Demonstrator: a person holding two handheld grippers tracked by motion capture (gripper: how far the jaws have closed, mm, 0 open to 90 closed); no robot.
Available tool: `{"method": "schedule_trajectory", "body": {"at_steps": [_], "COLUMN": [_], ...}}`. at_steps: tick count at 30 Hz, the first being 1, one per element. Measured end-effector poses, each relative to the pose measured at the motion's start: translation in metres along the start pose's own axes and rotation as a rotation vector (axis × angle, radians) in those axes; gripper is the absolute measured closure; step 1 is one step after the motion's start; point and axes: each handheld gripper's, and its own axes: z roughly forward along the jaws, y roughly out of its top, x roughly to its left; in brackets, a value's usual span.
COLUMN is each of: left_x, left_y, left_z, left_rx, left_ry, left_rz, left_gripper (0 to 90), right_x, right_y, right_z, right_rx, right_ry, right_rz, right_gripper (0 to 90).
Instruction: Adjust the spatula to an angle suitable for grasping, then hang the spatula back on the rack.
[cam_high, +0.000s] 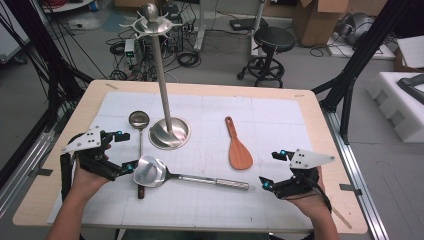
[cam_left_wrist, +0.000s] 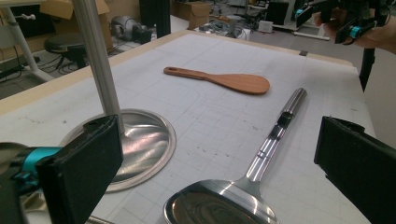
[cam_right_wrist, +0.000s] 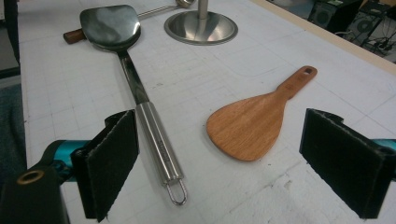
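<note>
A steel spatula (cam_high: 150, 171) lies on the white mat, handle pointing right. Its head (cam_left_wrist: 219, 205) sits just below and ahead of my left gripper (cam_high: 126, 150), which is open with nothing between the pads. A wooden rice paddle (cam_high: 240, 152) lies right of centre. My right gripper (cam_high: 272, 169) is open near the front right. In the right gripper view, the spatula's handle (cam_right_wrist: 156, 140) runs beside one jaw and the paddle (cam_right_wrist: 252, 123) lies ahead between the jaws. A small ladle (cam_high: 139, 119) rests left of the stand, its handle passing under the spatula head.
A steel utensil stand (cam_high: 170, 134) with a tall pole and hooked top rises at mid-table. The mat (cam_high: 270, 115) covers most of the wooden tabletop. Beyond the table are a black stool (cam_high: 272, 42), floor cables and boxes; white foam blocks (cam_high: 400, 100) sit to the right.
</note>
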Motion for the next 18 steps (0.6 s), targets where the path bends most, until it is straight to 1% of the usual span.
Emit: {"method": "schedule_trajectory", "body": {"at_steps": [7,12,16,18], "left_x": [-0.0001,-0.0022,-0.0032,-0.0038], "left_y": [-0.0007,0.0002,0.0014,0.0018], "left_z": [0.0004,-0.0010,-0.0019,0.0000], "left_rx": [0.013,0.016,0.009,0.014], "left_ry": [0.003,0.004,-0.003,-0.007], "left_rz": [0.003,0.010,0.015,0.012], "left_gripper": [1.7,1.7,1.7,1.7], "right_x": [-0.0040,-0.0057,-0.0056,-0.0054], "right_y": [-0.0021,-0.0017,-0.0008,-0.0011], "right_z": [-0.0029,-0.0017,0.0000,-0.0001], "right_rx": [-0.004,-0.003,0.003,0.009], "right_ry": [-0.006,-0.004,-0.005,-0.004], "right_rz": [0.023,0.021,0.017,0.023], "right_gripper": [10.9,10.9,10.9,10.9]}}
